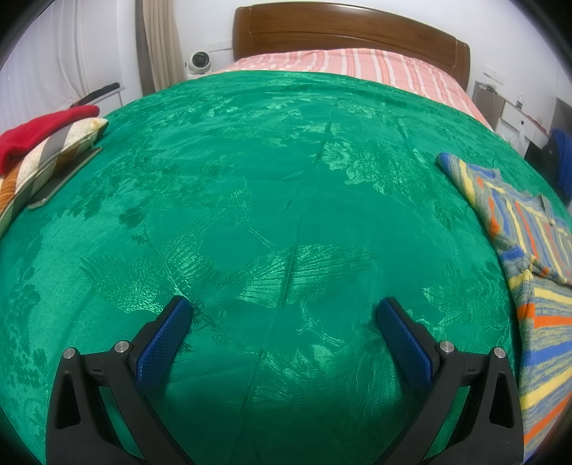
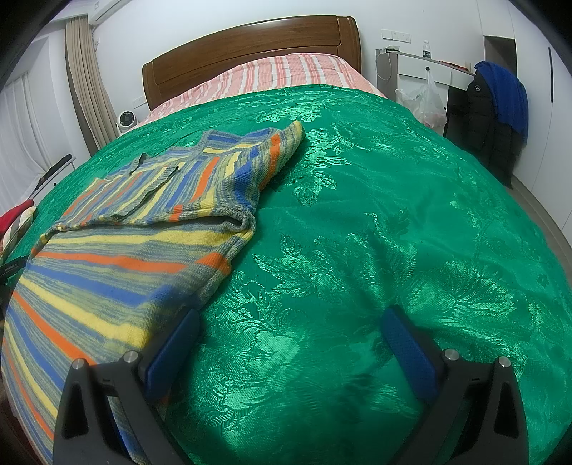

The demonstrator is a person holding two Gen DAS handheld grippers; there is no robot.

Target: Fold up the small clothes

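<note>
Left gripper (image 1: 284,314) low over green bedspread (image 1: 250,179), fingers spread empty, right gripper (image 2: 291,327) likewise beside striped sweater (image 2: 118,257)

White walls (image 2: 429,18), wooden headboard (image 1: 350,35), beige curtain (image 2: 85,78).

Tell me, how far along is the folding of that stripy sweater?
Barely begun, it seems. The sweater lies spread on the green bedspread, with one sleeve stretched out and its front flap turned back; I see no finished fold. Nothing is in hand: the left gripper and the right gripper are both open and empty. Left to do: the sleeves and body.
</note>
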